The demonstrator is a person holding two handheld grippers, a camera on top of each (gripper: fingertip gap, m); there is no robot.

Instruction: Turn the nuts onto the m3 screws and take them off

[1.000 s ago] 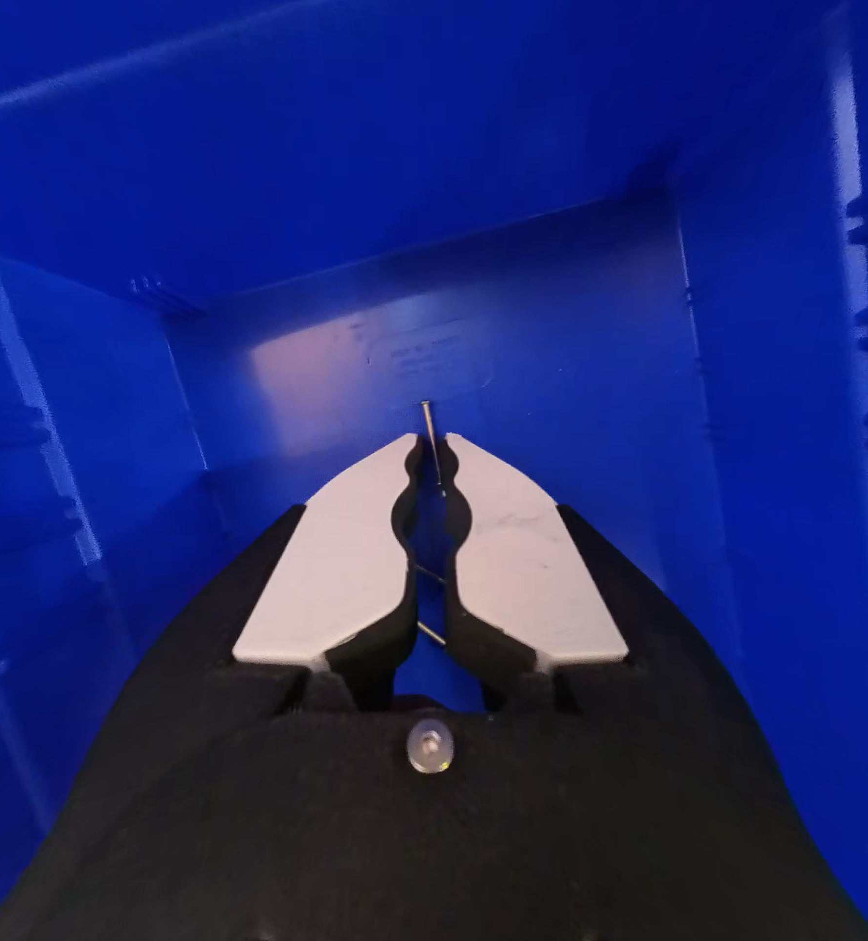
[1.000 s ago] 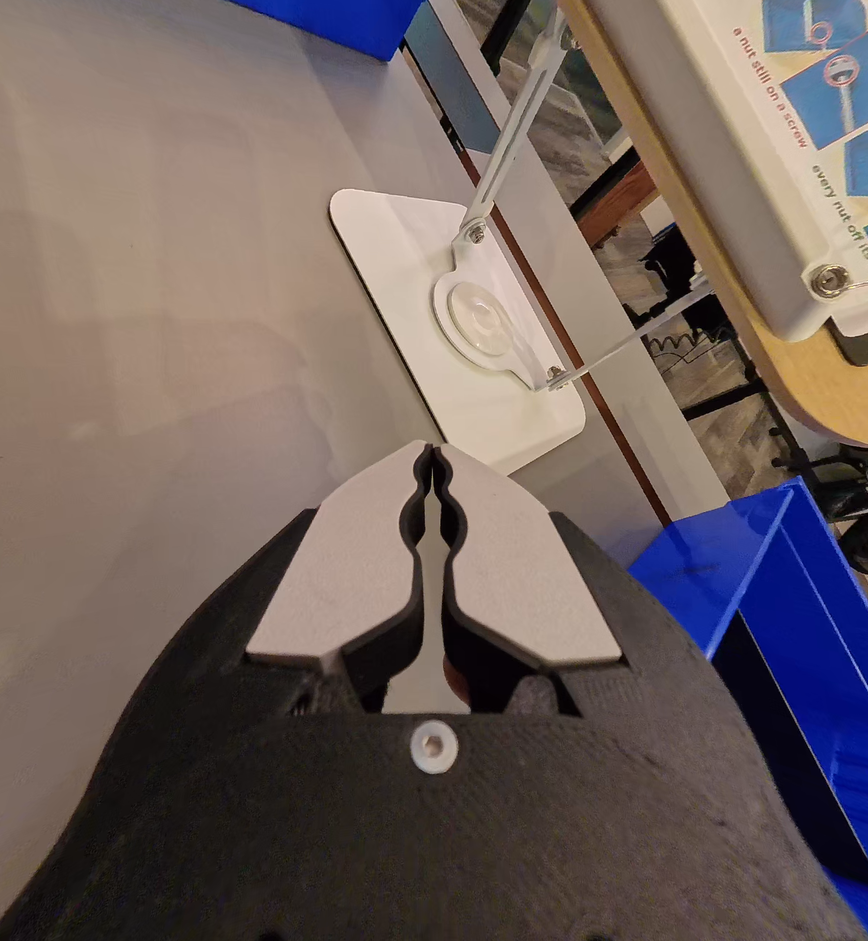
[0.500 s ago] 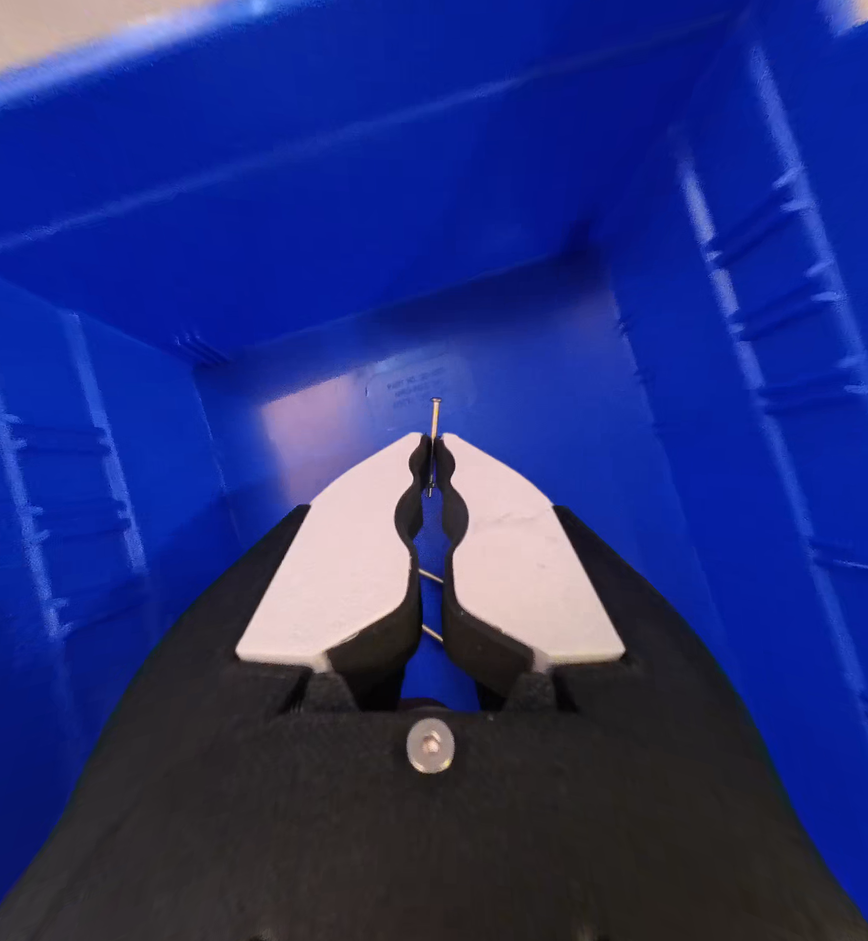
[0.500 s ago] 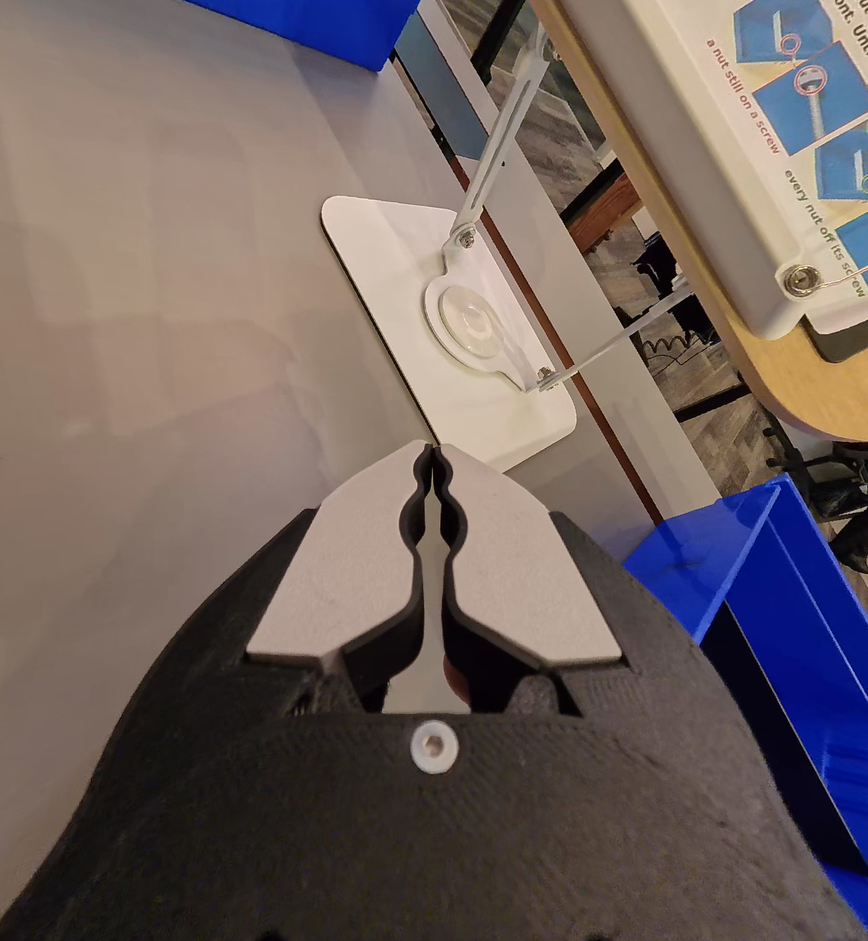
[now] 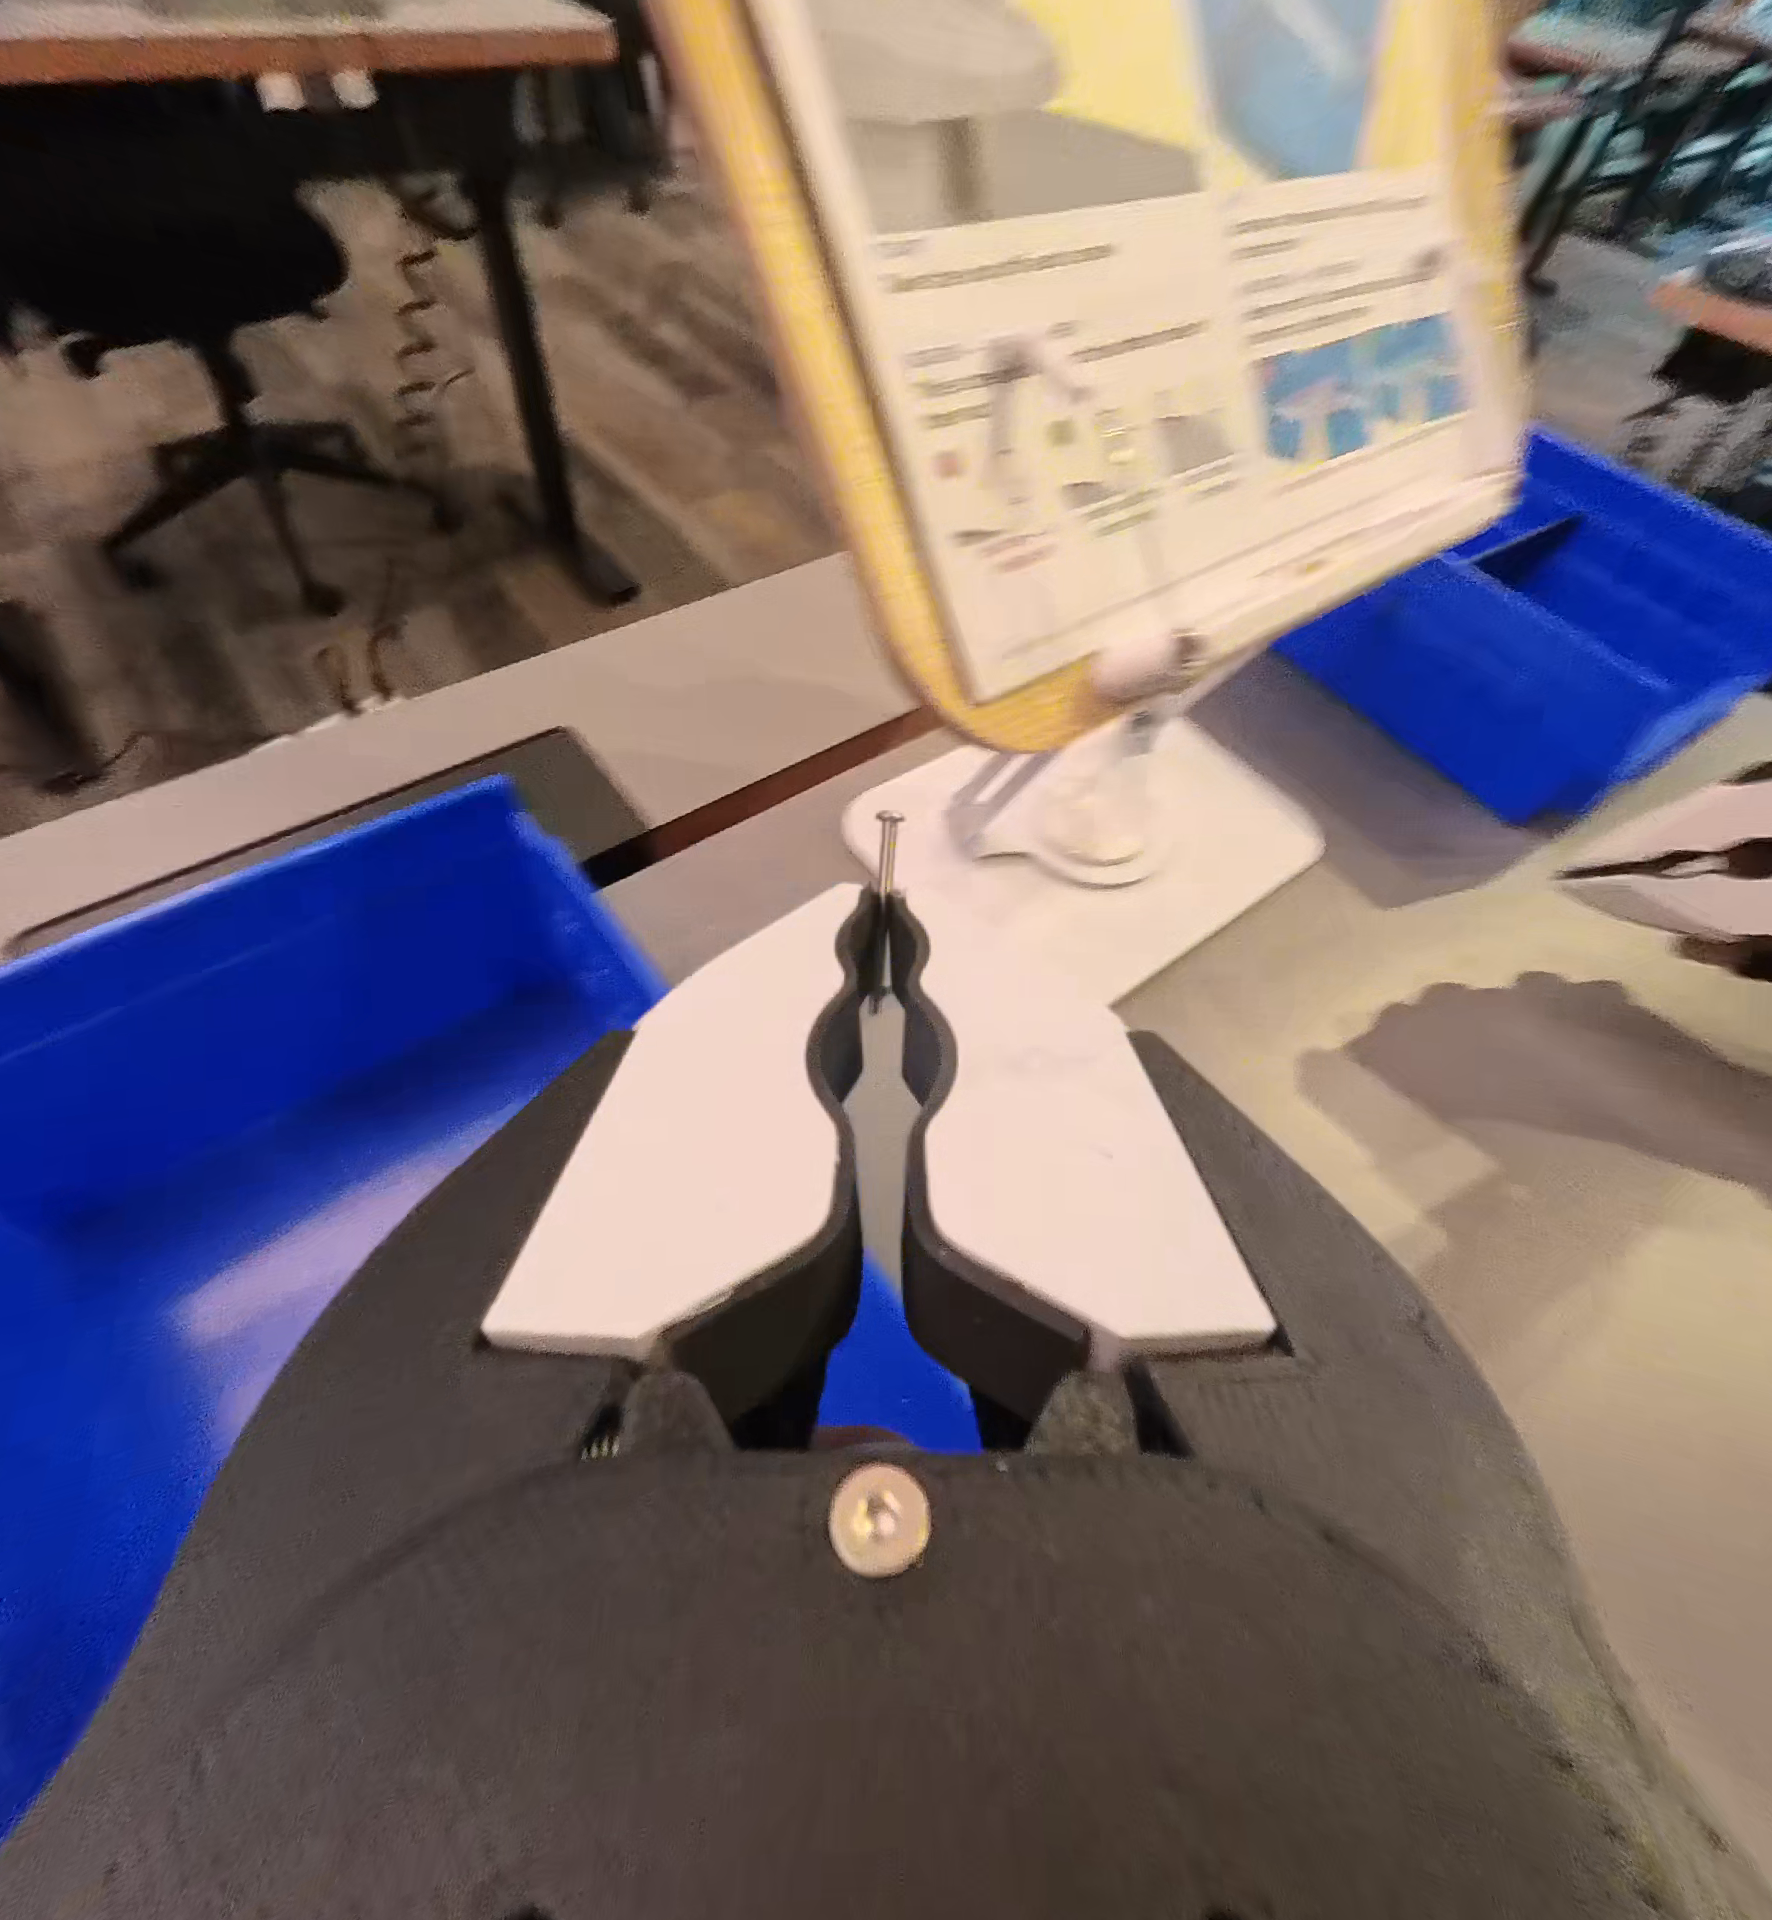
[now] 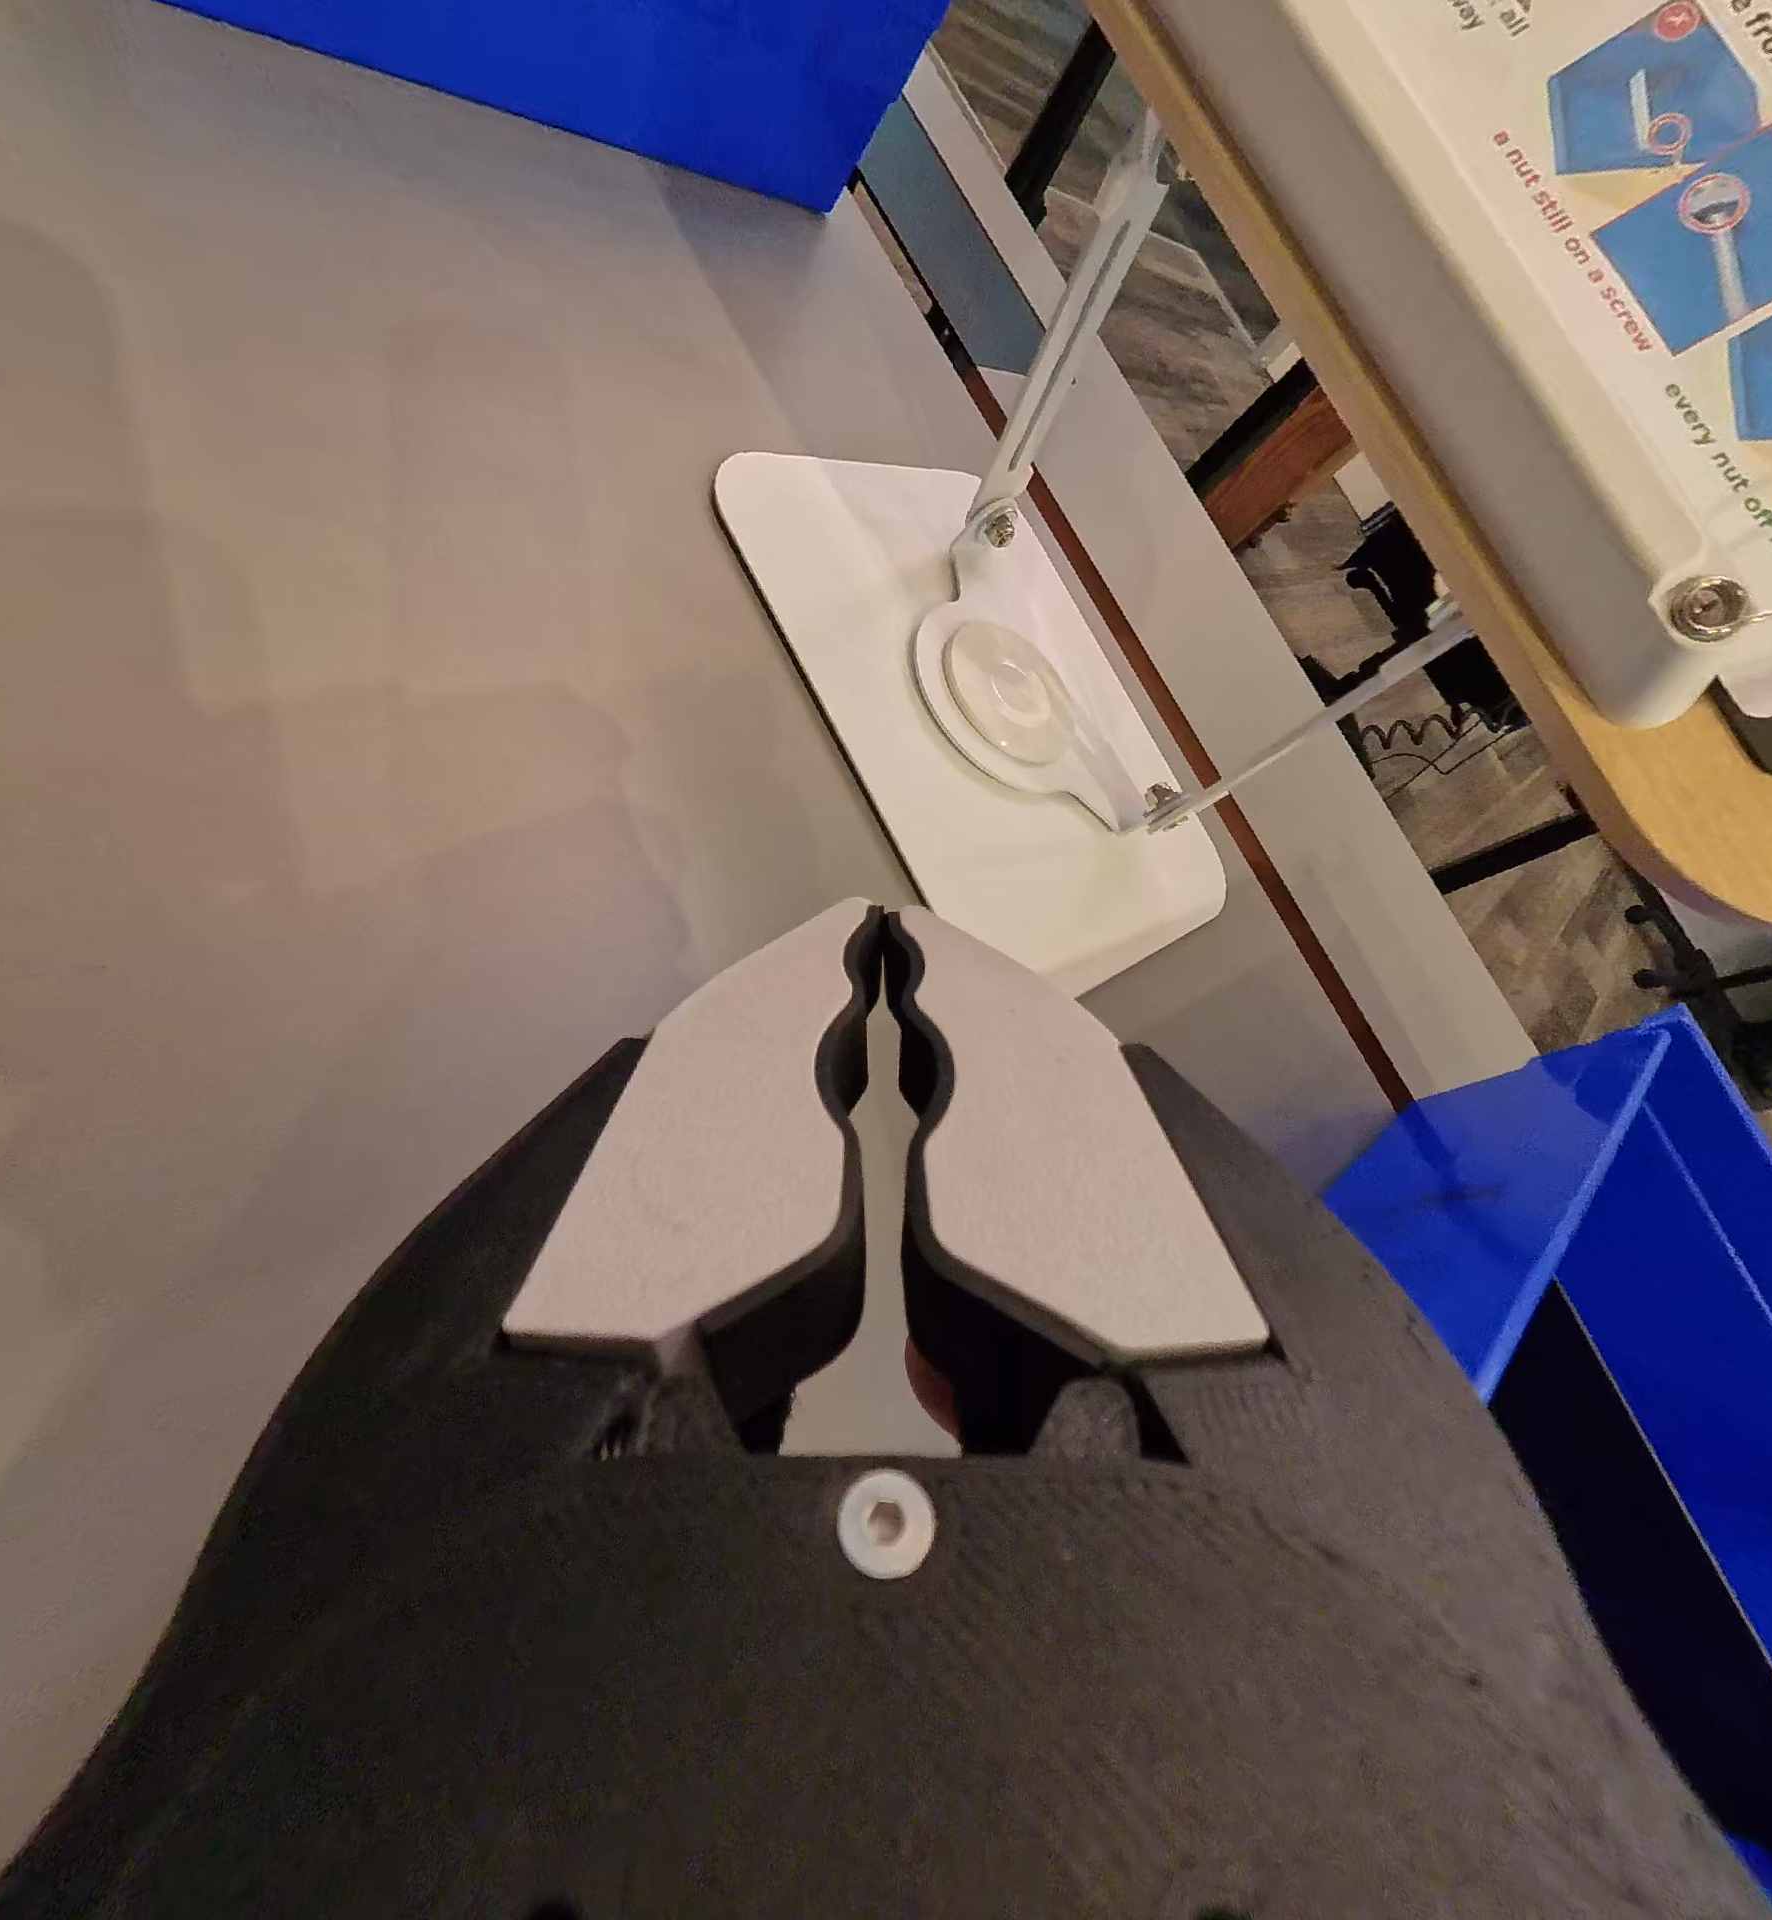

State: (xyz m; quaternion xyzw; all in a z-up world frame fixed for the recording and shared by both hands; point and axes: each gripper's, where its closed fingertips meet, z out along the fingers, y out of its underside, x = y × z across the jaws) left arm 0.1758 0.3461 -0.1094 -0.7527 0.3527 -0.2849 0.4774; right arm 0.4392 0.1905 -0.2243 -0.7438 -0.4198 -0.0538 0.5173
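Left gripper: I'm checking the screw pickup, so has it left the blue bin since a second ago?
Yes. The left gripper, shut on the screw, has risen out of the bin, now below-left.

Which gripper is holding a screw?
The left gripper: a thin screw sticks out past its closed tips, head up. The right gripper is closed too, with nothing between its tips.
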